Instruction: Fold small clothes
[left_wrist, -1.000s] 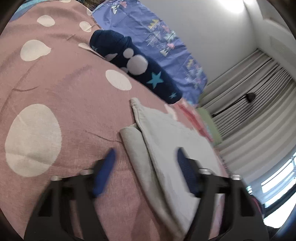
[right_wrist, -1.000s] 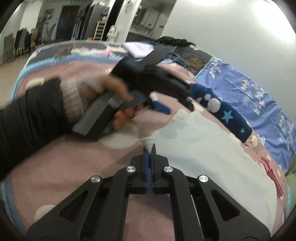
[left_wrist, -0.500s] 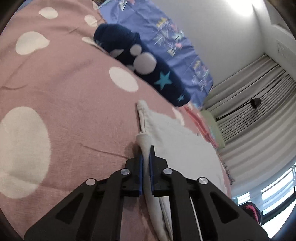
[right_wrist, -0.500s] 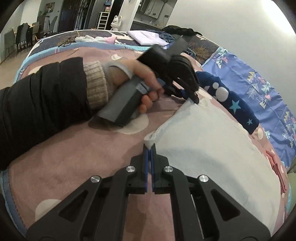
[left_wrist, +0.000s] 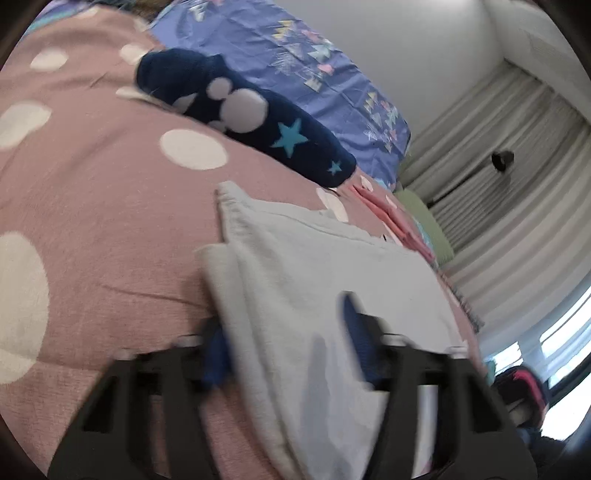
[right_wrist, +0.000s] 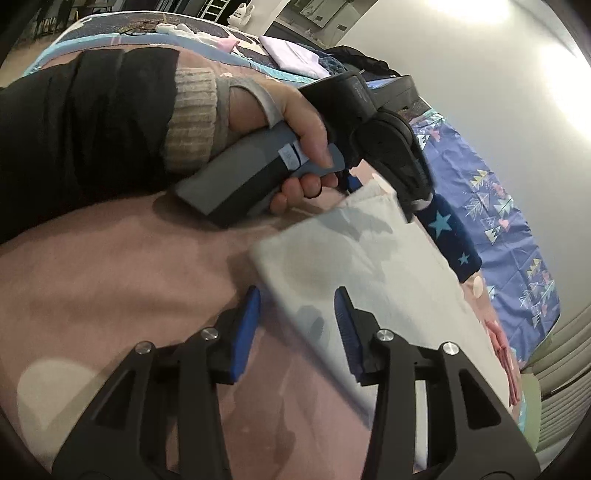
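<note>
A pale grey folded garment (left_wrist: 314, 266) lies flat on the pink bedspread with white dots (left_wrist: 92, 206). My left gripper (left_wrist: 286, 347) straddles the garment's near folded edge. Its jaws are opening, the cloth lies loose between them, and this view is blurred. In the right wrist view the garment (right_wrist: 369, 266) runs away to the right, and my right gripper (right_wrist: 295, 325) stands over its near corner. Its jaws are also opening, with the cloth's edge between the blue pads (right_wrist: 247, 325) and not pinched. The left gripper (right_wrist: 386, 192) sits at the garment's far corner, held by a person's hand (right_wrist: 295, 122).
A navy cushion with stars and white dots (left_wrist: 258, 122) lies beyond the garment, with a violet patterned sheet (left_wrist: 295, 62) behind it. Pink folded clothes (left_wrist: 391, 218) and a green item (left_wrist: 428, 225) sit at the bed's far side by the curtains (left_wrist: 498, 184). A black sleeve (right_wrist: 92, 122) crosses the bed.
Half a second ago both grippers were shut on the garment's edge; now both have their jaws apart and the cloth lies on the bed. The left gripper shifted sideways over the garment.
</note>
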